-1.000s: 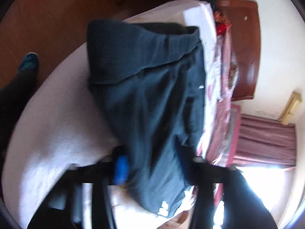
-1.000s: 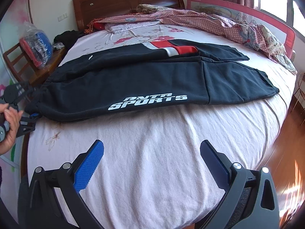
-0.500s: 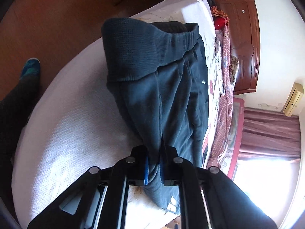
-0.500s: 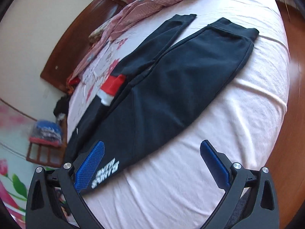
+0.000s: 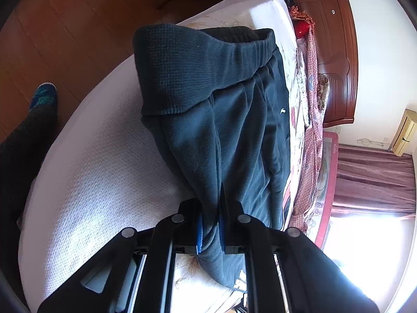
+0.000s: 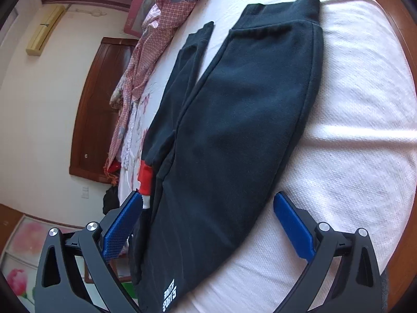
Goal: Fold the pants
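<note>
Your left tongs (image 5: pixel 209 224) pinch the pants (image 5: pixel 221 120); right tongs (image 6: pixel 208 232) stand wide. The soft, limp, fairly heavy fleece sags: grip seams or cuff (image 6: pixel 281 13).

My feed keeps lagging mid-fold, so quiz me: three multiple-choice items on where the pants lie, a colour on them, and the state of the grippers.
1. The dark navy fleece pants lie on:
A. the wooden floor
B. the bed with the white textured cover
C. a chair

2. The patch on the far leg is:
A. red
B. yellow
C. green

3. The left gripper is:
A. open above the bed
B. shut on nothing
C. shut on the pants

Answers: 1 B, the cover shows all around them. 2 A, red above white. 3 C, fabric is pinched between its jaws, while the right gripper stands open.
</note>
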Available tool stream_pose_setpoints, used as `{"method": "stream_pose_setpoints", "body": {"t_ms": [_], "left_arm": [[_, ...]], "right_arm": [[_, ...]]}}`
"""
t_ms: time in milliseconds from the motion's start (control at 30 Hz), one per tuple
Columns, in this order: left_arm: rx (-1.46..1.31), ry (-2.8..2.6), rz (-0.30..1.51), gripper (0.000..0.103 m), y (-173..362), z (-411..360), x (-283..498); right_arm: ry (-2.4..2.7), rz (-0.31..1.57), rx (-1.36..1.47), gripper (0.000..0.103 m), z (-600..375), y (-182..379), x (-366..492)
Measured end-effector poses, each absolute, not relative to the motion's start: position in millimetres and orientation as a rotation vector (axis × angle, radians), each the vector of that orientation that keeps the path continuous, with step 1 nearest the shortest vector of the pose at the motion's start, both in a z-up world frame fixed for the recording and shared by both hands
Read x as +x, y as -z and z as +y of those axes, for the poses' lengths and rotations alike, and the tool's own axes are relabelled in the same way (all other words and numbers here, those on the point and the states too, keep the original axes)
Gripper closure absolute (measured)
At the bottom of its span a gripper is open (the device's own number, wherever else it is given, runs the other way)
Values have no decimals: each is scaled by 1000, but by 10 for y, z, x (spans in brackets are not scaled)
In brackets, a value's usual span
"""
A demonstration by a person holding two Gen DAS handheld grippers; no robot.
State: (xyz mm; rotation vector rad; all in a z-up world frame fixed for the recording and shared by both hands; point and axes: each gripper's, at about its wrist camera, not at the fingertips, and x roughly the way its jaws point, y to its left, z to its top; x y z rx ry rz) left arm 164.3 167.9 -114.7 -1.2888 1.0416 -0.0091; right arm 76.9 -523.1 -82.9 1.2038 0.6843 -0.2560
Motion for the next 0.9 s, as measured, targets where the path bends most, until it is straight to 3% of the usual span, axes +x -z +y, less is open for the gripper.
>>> {"method": "stream_pose_setpoints", "body": {"t_ms": [67,133,200,267,400,733,900], "left_arm": [[-1295,6,1047,94,1176,1689,1633],[-1301,8,1044,94,1196,1700,1615],[-1304,13,1037,94,1198,1702,1597],[-1306,18,1027,95,1194,1705,1592],[-1300,40,966,96,1093,1695,1548],[-1331,131,784,96,547,1753,1197],[-1324,157,792,96,432,1768,816]], "right_arm": [[259,653,1205,5,-5233,835,752],[289,665,1190,30,-5237,837,750],[306,697,1207,75,-5270,897,719],[337,721,1184,96,-5285,926,674],[330,747,1031,98,-5240,718,677],[138,705,950,98,-5334,56,421],[85,706,948,98,-5355,-75,137]]}}
